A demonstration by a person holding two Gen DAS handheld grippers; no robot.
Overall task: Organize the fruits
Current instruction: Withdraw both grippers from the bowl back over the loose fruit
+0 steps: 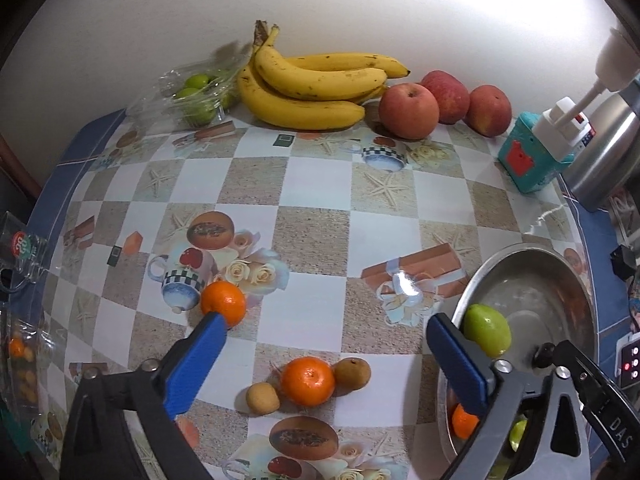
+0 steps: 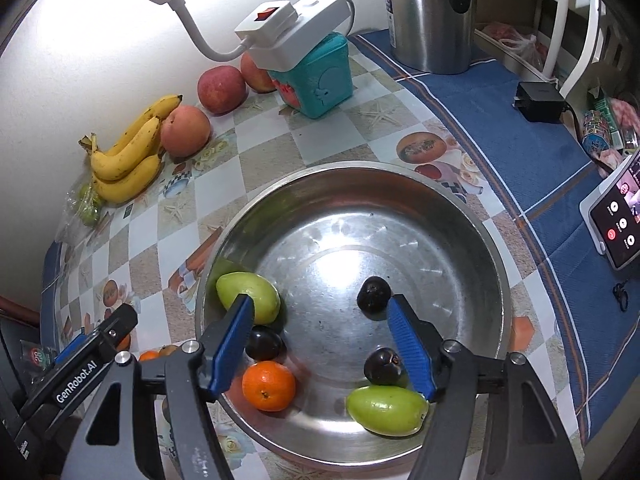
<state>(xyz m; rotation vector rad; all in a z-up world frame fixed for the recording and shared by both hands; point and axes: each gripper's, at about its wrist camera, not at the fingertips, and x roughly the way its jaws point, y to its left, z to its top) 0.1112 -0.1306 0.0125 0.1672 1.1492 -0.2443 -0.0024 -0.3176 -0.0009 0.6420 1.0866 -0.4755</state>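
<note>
My left gripper (image 1: 324, 322) stands open over the checked tablecloth with nothing between its blue fingers. Beside its left finger lies an orange (image 1: 223, 303). Below the gap sit another orange (image 1: 307, 380) and two small brown fruits (image 1: 262, 398) (image 1: 352, 373). My right gripper (image 2: 319, 306) hangs open and empty over the steel bowl (image 2: 352, 167). The bowl holds two green fruits (image 2: 248, 296) (image 2: 386, 410), an orange (image 2: 269, 386) and three dark round fruits (image 2: 374, 294) (image 2: 262, 344) (image 2: 382, 366). That bowl (image 1: 520, 246) lies right of my left gripper.
Along the wall lie bananas (image 1: 312, 88), three red apples (image 1: 408, 110) and a clear bag of green fruits (image 1: 196, 94). A teal box (image 2: 316, 76) carries a white power strip (image 2: 288, 24). A steel kettle (image 2: 428, 12), a black adapter (image 2: 540, 100) and a phone (image 2: 618, 220) are at the right.
</note>
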